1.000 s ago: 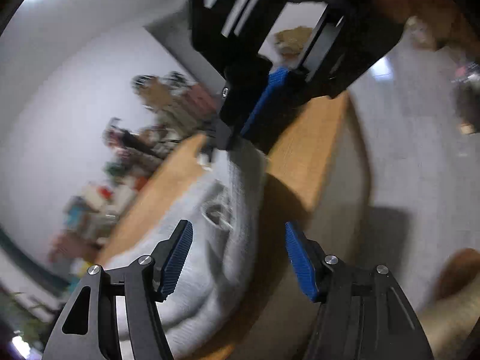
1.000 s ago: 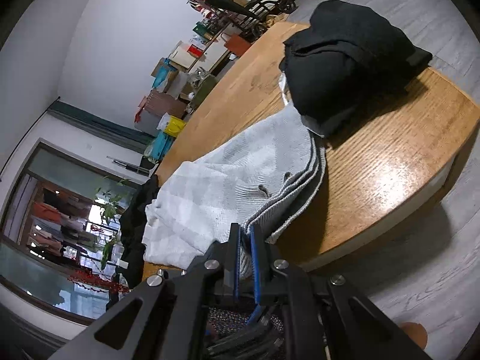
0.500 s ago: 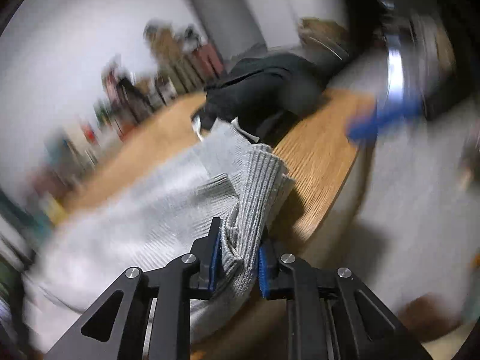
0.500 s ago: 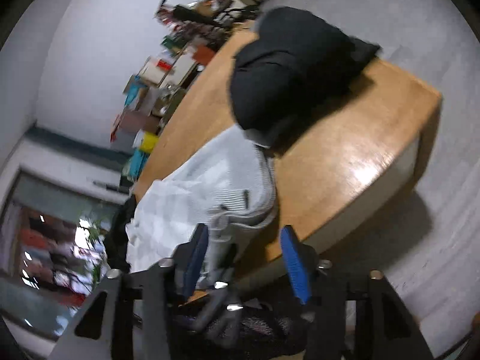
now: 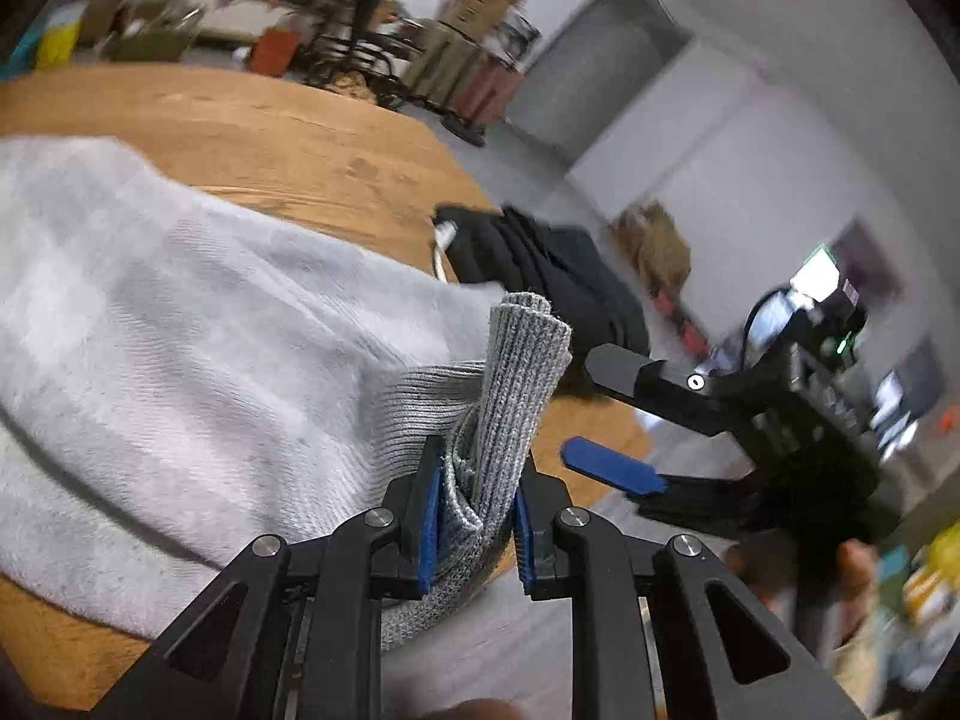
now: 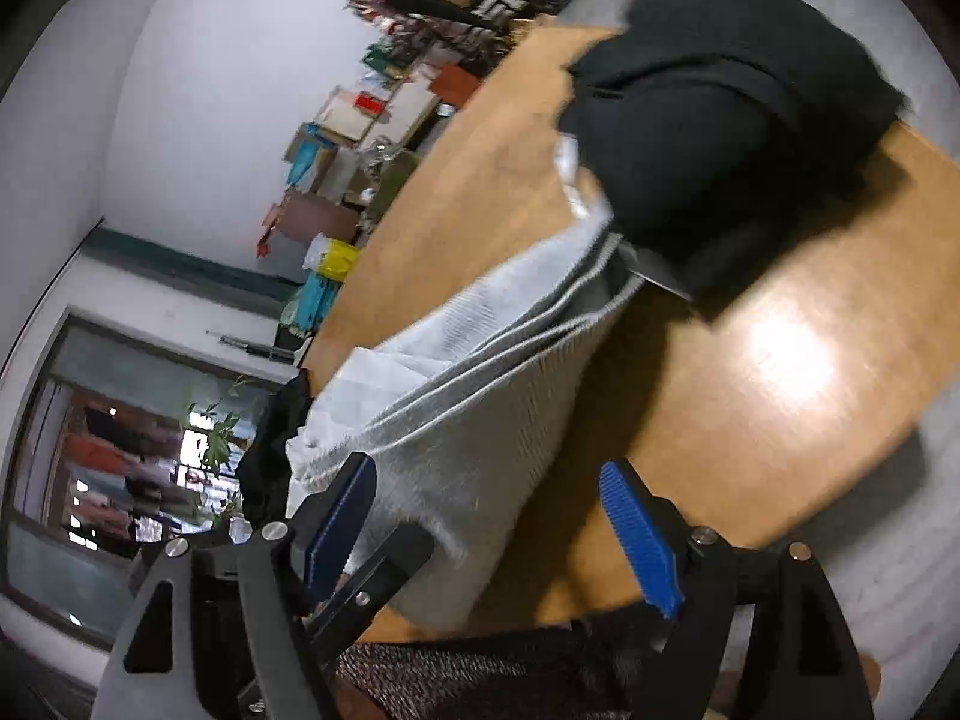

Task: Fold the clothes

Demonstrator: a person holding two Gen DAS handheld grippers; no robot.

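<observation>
A light grey knit sweater (image 5: 180, 330) lies spread on the wooden table (image 5: 270, 138). My left gripper (image 5: 477, 516) is shut on its bunched ribbed hem, which stands up between the blue pads. The right gripper (image 6: 492, 534) has its jaws opening wide. The sweater (image 6: 480, 420) hangs in front of the gap, and neither pad presses on it. In the left wrist view the right gripper (image 5: 600, 420) sits just right of the held hem. A folded black garment (image 6: 720, 108) rests on the table's far end, touching the sweater.
The table edge (image 6: 840, 468) runs close in front of me, with grey floor beyond it. Boxes and clutter (image 6: 360, 138) line the far wall. A dark cloth (image 6: 270, 438) hangs at the table's left end. A patterned sleeve (image 6: 480, 678) shows below the right gripper.
The left gripper closed on the ribbed hem, rolled and lifted it. The right gripper let go of the hem, opened wide and drew back a little.
</observation>
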